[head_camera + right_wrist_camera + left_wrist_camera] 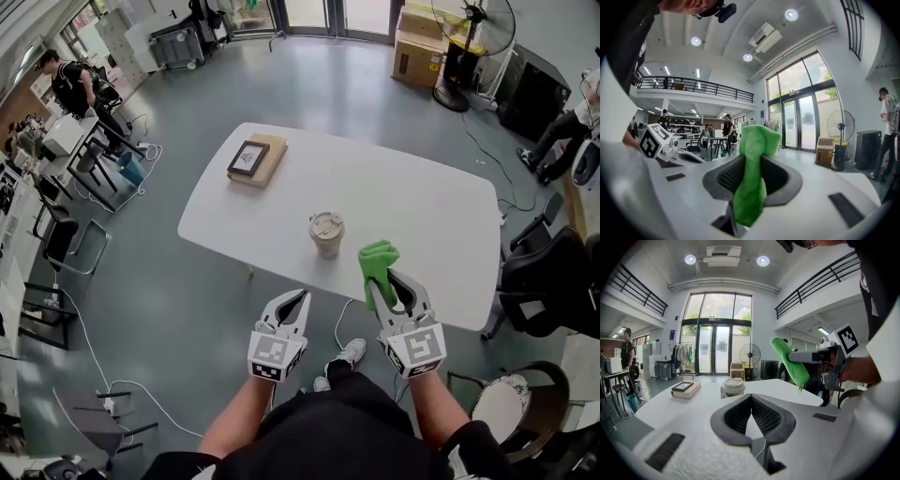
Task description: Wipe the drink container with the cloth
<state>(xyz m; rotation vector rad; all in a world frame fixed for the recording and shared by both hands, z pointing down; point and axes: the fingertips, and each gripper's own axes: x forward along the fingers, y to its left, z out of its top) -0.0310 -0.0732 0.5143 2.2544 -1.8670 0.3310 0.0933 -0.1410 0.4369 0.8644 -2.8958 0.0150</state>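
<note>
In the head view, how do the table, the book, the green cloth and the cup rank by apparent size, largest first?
1. The table, by far the largest.
2. The book and the green cloth look about alike. The cloth is held nearer the camera, so I do not rank them.
3. The cup, the smallest.

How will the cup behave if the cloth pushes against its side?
The cup looks like a lidded paper one, so probably light. Upright, narrower at the base, free on the table, it may slide or tip. The left gripper is shut and off it, so nothing steadies it.
</note>
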